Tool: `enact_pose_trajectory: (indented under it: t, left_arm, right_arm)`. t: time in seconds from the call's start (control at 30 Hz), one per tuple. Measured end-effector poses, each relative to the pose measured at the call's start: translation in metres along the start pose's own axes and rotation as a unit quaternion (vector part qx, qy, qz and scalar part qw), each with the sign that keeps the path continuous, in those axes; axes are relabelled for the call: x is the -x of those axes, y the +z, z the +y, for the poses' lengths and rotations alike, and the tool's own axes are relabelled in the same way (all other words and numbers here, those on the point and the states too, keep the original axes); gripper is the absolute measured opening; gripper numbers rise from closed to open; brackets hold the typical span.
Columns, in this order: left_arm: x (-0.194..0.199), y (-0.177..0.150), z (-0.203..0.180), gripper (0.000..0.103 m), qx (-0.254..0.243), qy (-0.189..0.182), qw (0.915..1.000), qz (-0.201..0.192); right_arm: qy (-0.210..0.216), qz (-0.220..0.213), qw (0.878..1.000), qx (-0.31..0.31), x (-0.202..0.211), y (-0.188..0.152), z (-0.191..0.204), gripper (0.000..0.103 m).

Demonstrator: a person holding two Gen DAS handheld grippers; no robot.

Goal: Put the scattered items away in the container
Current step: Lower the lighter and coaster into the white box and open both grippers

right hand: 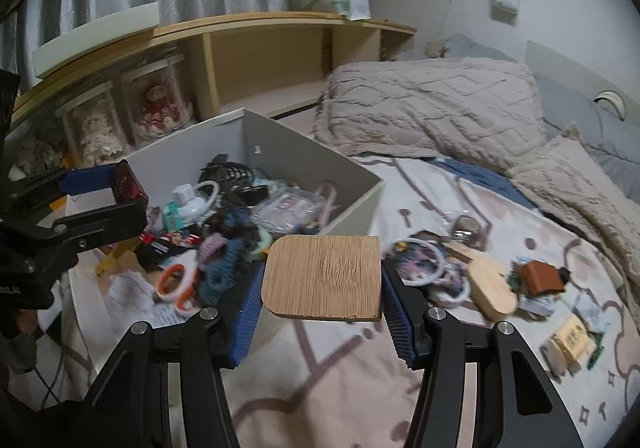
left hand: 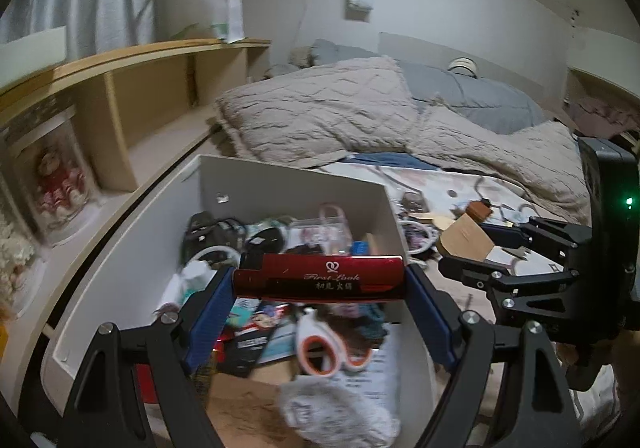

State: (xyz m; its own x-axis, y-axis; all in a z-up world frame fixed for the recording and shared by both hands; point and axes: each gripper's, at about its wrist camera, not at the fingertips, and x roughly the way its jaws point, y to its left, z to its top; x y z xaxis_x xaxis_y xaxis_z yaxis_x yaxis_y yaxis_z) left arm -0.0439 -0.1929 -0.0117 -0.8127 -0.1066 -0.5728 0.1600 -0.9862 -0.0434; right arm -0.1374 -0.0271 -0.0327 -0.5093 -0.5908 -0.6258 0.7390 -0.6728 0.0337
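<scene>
Clutter is filling the white box in the left wrist view, where the left claw is gripping a red case above it. Over in the right wrist view, the right claw is clamping a wooden board just beside the box, over the bed, with more items lying scattered to the right.

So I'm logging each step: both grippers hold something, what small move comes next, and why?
Probably open the left gripper and drop the red case. The case already hangs over the open white box, above the scissors, while the right gripper holds the wooden board over the bedsheet, short of the box.
</scene>
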Motion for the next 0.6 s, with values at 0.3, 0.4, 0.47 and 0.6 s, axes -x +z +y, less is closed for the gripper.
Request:
enact_pose_trajectory:
  t: [0.3,0.4,0.47,0.6]
  left_arm:
    - [-0.018,-0.003,0.037,0.083,0.024,0.058,0.9978,0.022]
    - [-0.025,-0.003,0.047,0.083,0.036,0.065,0.9967,0.032]
    - [-0.029,-0.004,0.051,0.083,0.041,0.067,0.9961,0.039]
    - [-0.034,-0.007,0.053,0.084,0.042,0.075,0.9951,0.048]
  right_arm:
    - [0.023,0.010,1.000,0.004,-0.023,0.025,0.023,0.057]
    - [0.025,0.015,1.000,0.009,-0.031,0.031,0.026,0.057]
    - [0.025,0.021,0.999,0.012,-0.039,0.037,0.028,0.057]
    - [0.026,0.035,0.999,0.006,-0.055,0.046,0.027,0.057]
